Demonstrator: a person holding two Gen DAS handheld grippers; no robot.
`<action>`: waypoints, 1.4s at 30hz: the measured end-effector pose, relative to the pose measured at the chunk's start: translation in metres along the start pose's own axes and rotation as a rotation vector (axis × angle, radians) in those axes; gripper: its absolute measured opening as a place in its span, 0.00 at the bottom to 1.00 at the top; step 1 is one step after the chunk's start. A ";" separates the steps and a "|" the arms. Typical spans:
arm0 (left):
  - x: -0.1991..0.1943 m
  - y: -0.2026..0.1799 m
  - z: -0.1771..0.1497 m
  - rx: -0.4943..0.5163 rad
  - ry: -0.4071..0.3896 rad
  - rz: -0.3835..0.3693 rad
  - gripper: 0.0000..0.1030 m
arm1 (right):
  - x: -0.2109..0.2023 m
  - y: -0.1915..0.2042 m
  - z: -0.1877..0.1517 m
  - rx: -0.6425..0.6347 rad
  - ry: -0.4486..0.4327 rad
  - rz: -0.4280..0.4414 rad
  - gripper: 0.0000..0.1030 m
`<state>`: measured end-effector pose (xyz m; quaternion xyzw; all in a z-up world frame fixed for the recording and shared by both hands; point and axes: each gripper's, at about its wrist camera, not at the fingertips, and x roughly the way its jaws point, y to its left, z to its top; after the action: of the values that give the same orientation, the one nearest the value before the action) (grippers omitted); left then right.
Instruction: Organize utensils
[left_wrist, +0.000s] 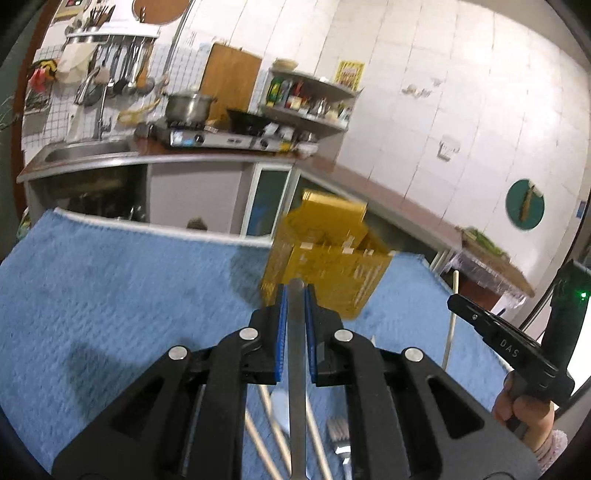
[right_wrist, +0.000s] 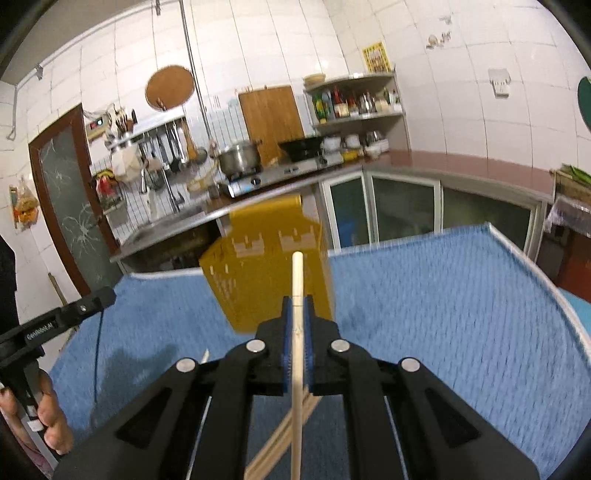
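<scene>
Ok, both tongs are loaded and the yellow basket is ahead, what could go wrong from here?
1. The left tongs pinch a metal utensil handle edge-on; it could pivot or slip.
2. The right tongs hold a wooden chopstick whose long free end could catch the yellow basket rim and tip it.
3. The two tongs may collide at the small opening.

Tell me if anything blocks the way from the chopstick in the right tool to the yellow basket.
Nothing visible does. The right tool is shut on a wooden chopstick, and the yellow basket stands straight ahead on the blue towel, with only bare towel between them. The left tool, shut on a metal utensil, stays off to the side.
</scene>
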<state>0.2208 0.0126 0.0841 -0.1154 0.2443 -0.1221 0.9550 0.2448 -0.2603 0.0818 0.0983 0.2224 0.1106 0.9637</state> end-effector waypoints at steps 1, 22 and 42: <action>0.001 -0.002 0.005 -0.001 -0.008 -0.009 0.08 | -0.001 0.001 0.007 -0.004 -0.015 0.001 0.06; 0.102 -0.049 0.140 0.117 -0.383 -0.026 0.08 | 0.057 0.019 0.158 -0.049 -0.370 0.026 0.06; 0.178 -0.031 0.111 0.117 -0.364 0.059 0.08 | 0.120 -0.002 0.123 -0.071 -0.376 -0.009 0.06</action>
<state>0.4215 -0.0507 0.1091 -0.0727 0.0634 -0.0850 0.9917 0.4052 -0.2484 0.1409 0.0820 0.0350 0.0936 0.9916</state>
